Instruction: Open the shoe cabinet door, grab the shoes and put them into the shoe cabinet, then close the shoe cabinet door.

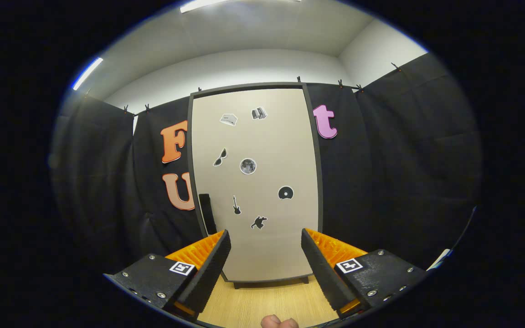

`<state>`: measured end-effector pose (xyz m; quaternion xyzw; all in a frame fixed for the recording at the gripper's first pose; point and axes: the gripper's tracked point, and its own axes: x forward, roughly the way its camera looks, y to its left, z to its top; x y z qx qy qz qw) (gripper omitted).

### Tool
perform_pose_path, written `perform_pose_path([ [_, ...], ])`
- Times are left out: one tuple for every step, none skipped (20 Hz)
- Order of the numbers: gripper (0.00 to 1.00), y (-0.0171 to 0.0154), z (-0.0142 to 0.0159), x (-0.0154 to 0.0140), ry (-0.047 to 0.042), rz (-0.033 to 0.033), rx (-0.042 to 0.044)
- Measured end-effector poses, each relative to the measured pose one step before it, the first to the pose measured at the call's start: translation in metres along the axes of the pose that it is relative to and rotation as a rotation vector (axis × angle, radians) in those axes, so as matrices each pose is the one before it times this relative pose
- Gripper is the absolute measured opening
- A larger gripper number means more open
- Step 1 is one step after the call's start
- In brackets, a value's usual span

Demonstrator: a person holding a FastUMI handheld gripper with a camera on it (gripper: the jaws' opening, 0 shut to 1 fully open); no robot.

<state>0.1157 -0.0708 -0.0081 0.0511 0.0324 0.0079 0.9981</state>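
Gripper: the gripper [266,248] sits at the bottom centre of the frame, its two fingers reaching forward toward the cabinet.
Jaws: spread wide apart with nothing between them; only the lower part of the door and the floor show through the gap.
Left finger: the left finger [208,269] angles inward from the lower left, its tip level with the lower part of the door.
Right finger: the right finger [324,269] mirrors it from the lower right.
Markers: a square black-and-white marker [182,268] sits on the left finger body, and a second marker [349,265] on the right one.
Shoe cabinet: the shoe cabinet [189,150] stands upright in the centre of the frame, beyond the fingers, against the black cloth wall [394,173].
Door: the shoe cabinet door [262,246] is a pale beige panel in a dark frame, and it is closed flat.
Handle: a dark vertical handle [207,213] sits at the door's lower left edge, just above the left fingertip.
Stickers: several small stickers [248,166] are scattered over the door's upper and middle area.
Floor: a light wooden floor [267,305] runs from the cabinet's short feet down to the bottom of the frame.
Hand: part of a person's hand [279,322] peeks in at the very bottom centre.
Shoes: their place cannot be told from this frame.
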Motion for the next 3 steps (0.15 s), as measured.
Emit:
perform_pose_path([
  [0.97,-0.00071,0.00007,-0.00167,0.0019,-0.00715,0.0019],
  [0.97,0.00065,0.00219,-0.00142,-0.00371,-0.00208,0.00072],
  [0.97,0.00095,0.0015,-0.00128,-0.00397,-0.0005,-0.00128],
])
